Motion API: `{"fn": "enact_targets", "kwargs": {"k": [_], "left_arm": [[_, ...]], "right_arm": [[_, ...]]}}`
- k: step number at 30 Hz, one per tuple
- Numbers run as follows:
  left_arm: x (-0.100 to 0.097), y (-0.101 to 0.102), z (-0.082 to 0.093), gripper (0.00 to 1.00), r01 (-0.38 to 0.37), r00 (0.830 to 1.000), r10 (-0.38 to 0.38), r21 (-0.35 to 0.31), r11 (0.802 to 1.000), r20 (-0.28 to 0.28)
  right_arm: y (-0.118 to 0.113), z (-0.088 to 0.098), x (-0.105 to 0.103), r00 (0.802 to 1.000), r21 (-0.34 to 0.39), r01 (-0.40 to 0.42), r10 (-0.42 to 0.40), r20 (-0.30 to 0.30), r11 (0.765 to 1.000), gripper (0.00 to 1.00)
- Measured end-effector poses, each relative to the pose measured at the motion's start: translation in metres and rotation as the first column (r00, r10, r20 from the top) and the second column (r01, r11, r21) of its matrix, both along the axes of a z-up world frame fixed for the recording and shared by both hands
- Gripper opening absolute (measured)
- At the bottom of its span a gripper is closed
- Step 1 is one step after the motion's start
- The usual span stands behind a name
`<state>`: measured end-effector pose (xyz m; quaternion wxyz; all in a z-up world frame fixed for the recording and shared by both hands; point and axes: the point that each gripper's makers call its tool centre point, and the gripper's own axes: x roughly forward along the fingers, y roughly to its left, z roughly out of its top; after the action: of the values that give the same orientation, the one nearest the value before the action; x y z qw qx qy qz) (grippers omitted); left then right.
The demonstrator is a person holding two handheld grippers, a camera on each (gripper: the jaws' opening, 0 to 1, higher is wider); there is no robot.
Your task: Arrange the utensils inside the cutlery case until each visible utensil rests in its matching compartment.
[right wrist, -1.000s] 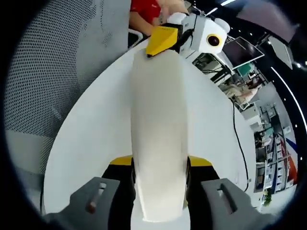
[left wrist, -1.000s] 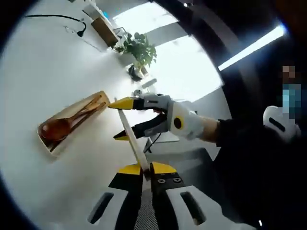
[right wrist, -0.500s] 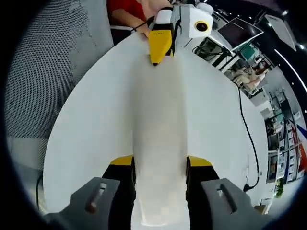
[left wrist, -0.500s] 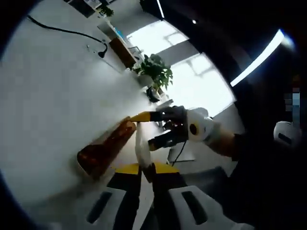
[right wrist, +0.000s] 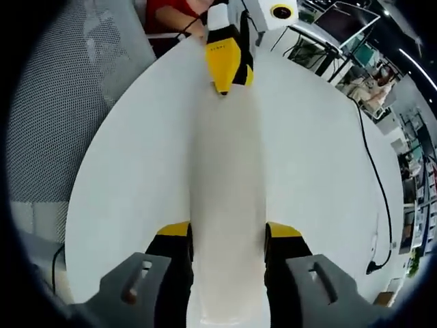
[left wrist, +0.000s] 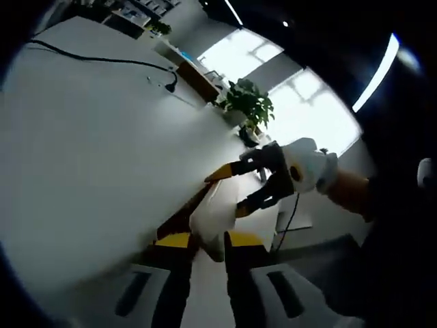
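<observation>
White plastic piece, long and flat, prob. the case lid (right wrist: 225, 205), is held at both ends: in the right gripper view it runs straight out between the right gripper (right wrist: 227, 236) jaws, which are closed onto its two long edges near one end, while the left gripper (right wrist: 229, 58) is seen at the far end, yellow tips pinching it there. In the left gripper view the same lid (left wrist: 215, 215) is seen end-on and tilted, clamped thin between the left gripper (left wrist: 208, 240) jaws, nearly closed on it; the right gripper (left wrist: 256, 184) is seen beyond it, jaws parted to the lid's width.

Two-ended hold is judged to be for control: a long thin lid twists if gripped at one end only, so it's kept level and aimed w/ both.

Just past the lid's lower edge in the left gripper view, a brown wooden case (left wrist: 179, 217) is partly seen on the white worktop (left wrist: 89, 150), mostly hidden by lid; contents can't be told. Lid is off the worktop, near the case.

Further off from the lid: a black cable (left wrist: 102, 60), a potted plant (left wrist: 249, 104), bright windows. In the right gripper view a grey mesh panel (right wrist: 61, 89) lies beside the worktop.
</observation>
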<state>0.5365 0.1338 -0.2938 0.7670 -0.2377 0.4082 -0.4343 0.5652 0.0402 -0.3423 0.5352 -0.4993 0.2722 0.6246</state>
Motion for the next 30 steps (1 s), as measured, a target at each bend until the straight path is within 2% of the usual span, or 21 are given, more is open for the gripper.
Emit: {"fn": "enact_targets", "kwargs": {"k": [2,4,6,10,12,16,30], "left_arm": [[-0.001,0.004,-0.001,0.30,0.022,0.999,-0.024,0.055,0.998,0.046],[-0.004,0.011,-0.003,0.33,0.038,0.996,-0.047,0.116,0.992,0.074],[-0.004,0.020,-0.008,0.35,0.046,0.989,-0.072,0.199,0.979,0.127],[-0.011,0.028,-0.021,0.38,0.083,0.981,-0.132,0.307,0.948,0.140],[-0.016,0.029,-0.030,0.38,0.112,0.979,-0.164,0.349,0.930,0.123],[-0.022,0.019,-0.039,0.37,0.153,0.973,-0.204,0.362,0.920,0.108],[-0.025,0.010,-0.041,0.35,0.191,0.963,-0.246,0.366,0.911,0.110]], "right_arm": [[0.000,-0.002,-0.001,1.000,0.000,0.001,-0.001,-0.013,1.000,0.39],[-0.001,-0.006,-0.002,1.000,-0.008,-0.002,0.002,-0.019,1.000,0.39],[-0.001,-0.008,-0.002,1.000,-0.010,-0.003,0.003,-0.017,1.000,0.39],[0.001,-0.009,-0.001,0.999,-0.001,0.009,-0.009,-0.032,1.000,0.39],[0.004,-0.008,0.000,0.999,0.006,0.011,-0.011,-0.037,1.000,0.39],[0.009,-0.008,0.003,0.998,0.018,0.036,-0.035,-0.053,0.999,0.39],[0.012,-0.011,0.003,0.999,-0.022,0.021,-0.021,-0.042,1.000,0.40]]}}
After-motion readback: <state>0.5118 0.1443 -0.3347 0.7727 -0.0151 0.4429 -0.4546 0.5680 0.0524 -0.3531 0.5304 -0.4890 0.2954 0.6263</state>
